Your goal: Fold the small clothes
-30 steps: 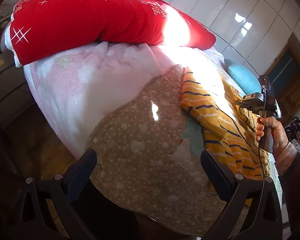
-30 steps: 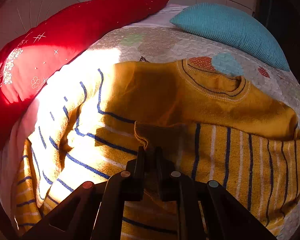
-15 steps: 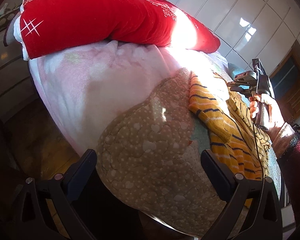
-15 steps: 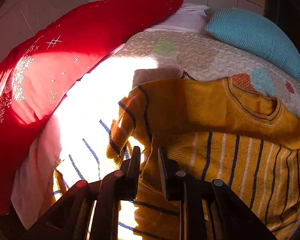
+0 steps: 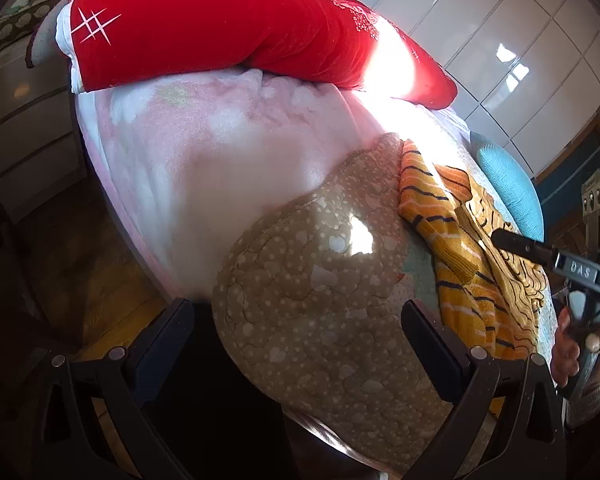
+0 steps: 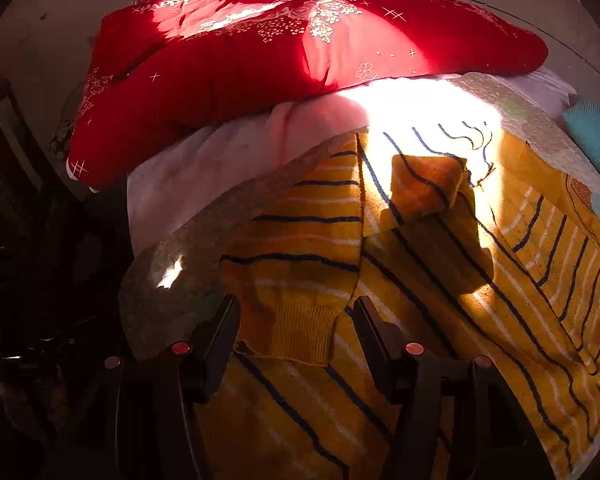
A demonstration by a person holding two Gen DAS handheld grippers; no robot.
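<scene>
Yellow sweater (image 6: 440, 280) with navy and white stripes, spread on bed, both sleeves folded inward, ribbed cuff (image 6: 300, 330) nearest.

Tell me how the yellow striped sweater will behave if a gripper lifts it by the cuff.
The sweater is probably floppy: its folded sleeve already lies creased and limp. It likely grips well, since the ribbed cuff looks coarse. Expect the rest to drag over the quilt.

The sweater (image 6: 420, 264) lies on the quilt (image 5: 324, 312) (sleeve folded across it), the long pillow (image 6: 300, 64) behind.
</scene>
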